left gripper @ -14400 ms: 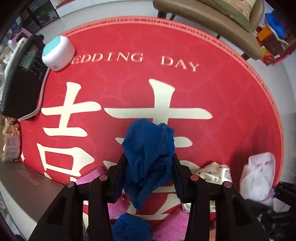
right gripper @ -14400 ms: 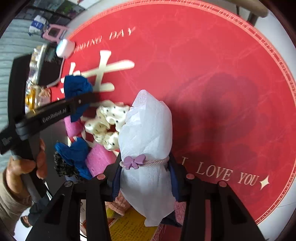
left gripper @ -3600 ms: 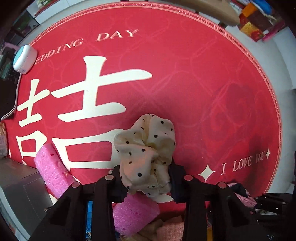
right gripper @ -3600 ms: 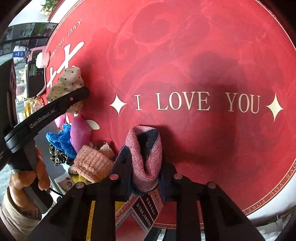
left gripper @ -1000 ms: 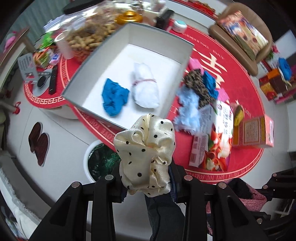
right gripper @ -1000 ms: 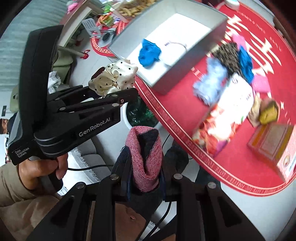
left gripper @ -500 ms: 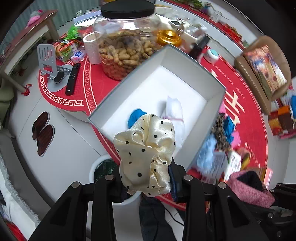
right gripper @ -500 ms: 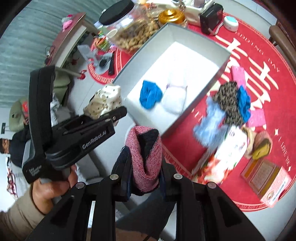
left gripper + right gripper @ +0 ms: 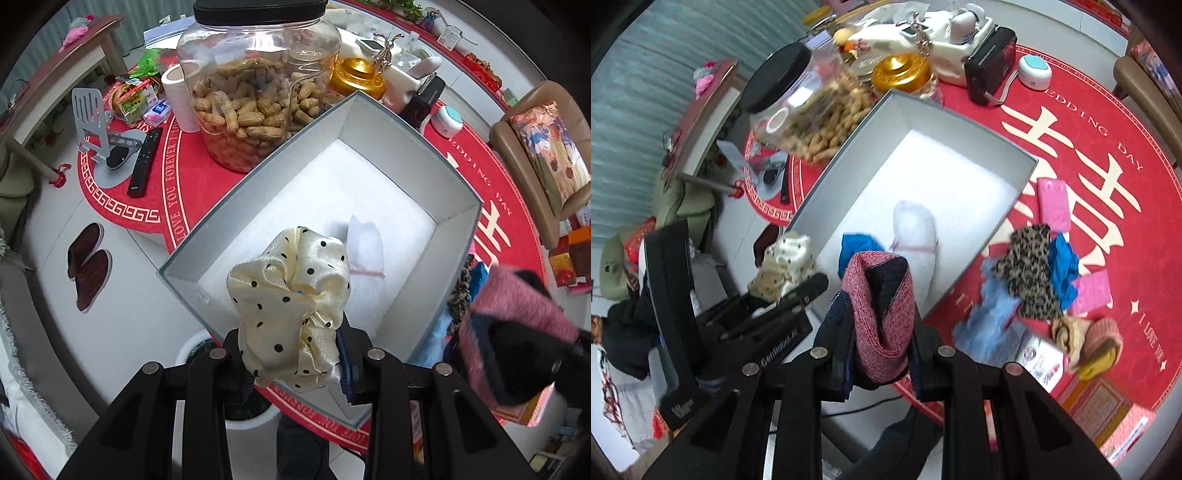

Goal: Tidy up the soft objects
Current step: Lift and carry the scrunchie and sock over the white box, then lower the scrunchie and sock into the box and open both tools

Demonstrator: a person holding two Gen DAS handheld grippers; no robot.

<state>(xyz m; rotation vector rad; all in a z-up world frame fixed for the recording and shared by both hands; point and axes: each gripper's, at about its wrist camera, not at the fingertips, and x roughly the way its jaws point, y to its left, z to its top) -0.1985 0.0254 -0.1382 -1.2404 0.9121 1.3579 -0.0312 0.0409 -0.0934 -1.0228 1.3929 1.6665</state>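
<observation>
The left gripper [image 9: 295, 356] is clamped on the cream polka-dot scrunchie [image 9: 291, 306], which bunches up past its fingertips. The open grey box [image 9: 258, 181] lies directly ahead of and below those fingers, its near corner almost under them. The right gripper [image 9: 879, 354] pinches a pink-and-navy knit roll [image 9: 879, 314]; the box lies ahead of it too, slightly farther off, so the left looks nearer to release.
</observation>
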